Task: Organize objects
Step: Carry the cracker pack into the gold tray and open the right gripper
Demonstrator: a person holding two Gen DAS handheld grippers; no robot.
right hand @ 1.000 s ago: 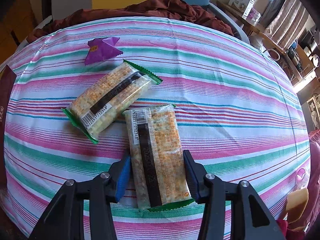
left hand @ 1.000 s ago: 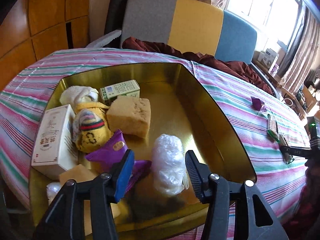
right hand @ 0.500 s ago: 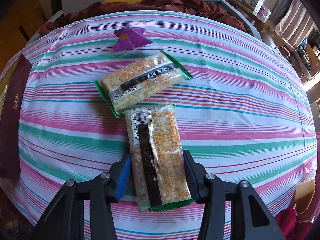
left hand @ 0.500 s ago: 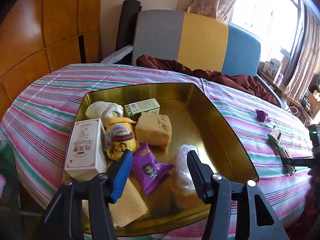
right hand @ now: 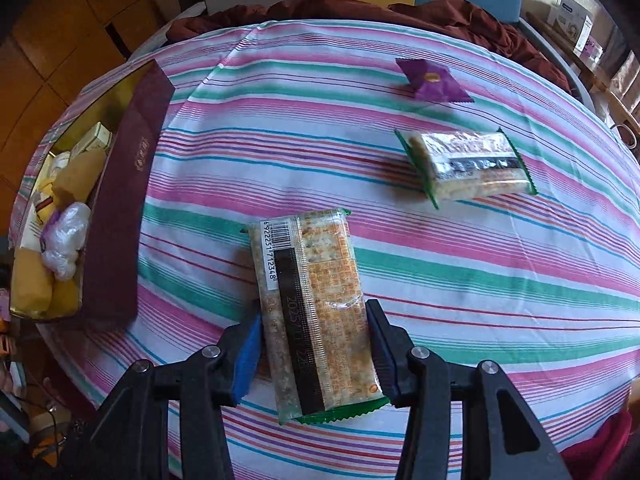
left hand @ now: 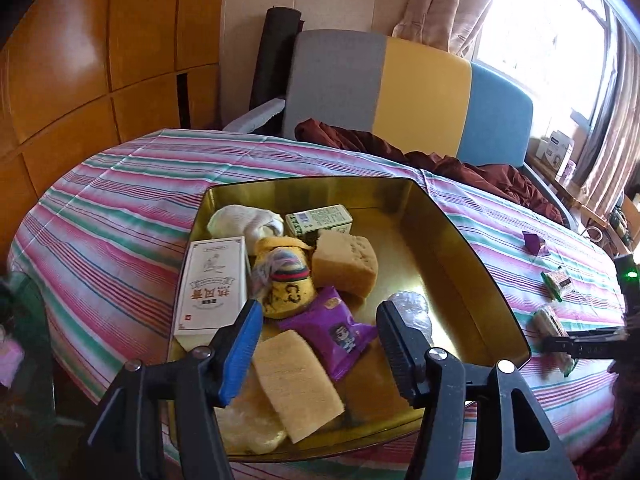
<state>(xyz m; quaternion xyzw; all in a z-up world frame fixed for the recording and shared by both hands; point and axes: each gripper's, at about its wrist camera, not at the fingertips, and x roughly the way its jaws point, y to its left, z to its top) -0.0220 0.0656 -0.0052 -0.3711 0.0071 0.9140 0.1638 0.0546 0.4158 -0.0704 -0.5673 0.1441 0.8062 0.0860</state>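
While left hand-held gripper [left hand: 318, 346] hangs over gold tin [left hand: 472, 264], jaws opening, nothing between pads; purple snack packet [left hand: 340, 334] and sponge slab [left hand: 296, 384] lie in tin below gap.

Right wrist view: right hand-held gripper [right hand: 314, 354] clamps cracker packet [right hand: 314, 312] across short sides, long axis running straight ahead, packet lifted off striped surface [right hand: 480, 264]. Tin lies far left, beyond its maroon wall. Second cracker packet [right hand: 466, 164] and purple candy [right hand: 432, 80] sit on surface, ahead right. Right hand nearer both.

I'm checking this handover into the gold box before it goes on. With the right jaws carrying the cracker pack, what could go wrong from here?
1. The cracker pack is gripped only at its lower end, so it might swing or slip.
2. The gold box is crowded on its left; dropped there, the pack could perch on the purple snack packet.
3. The left gripper, jaws opening and empty, hangs above the box and may block it.
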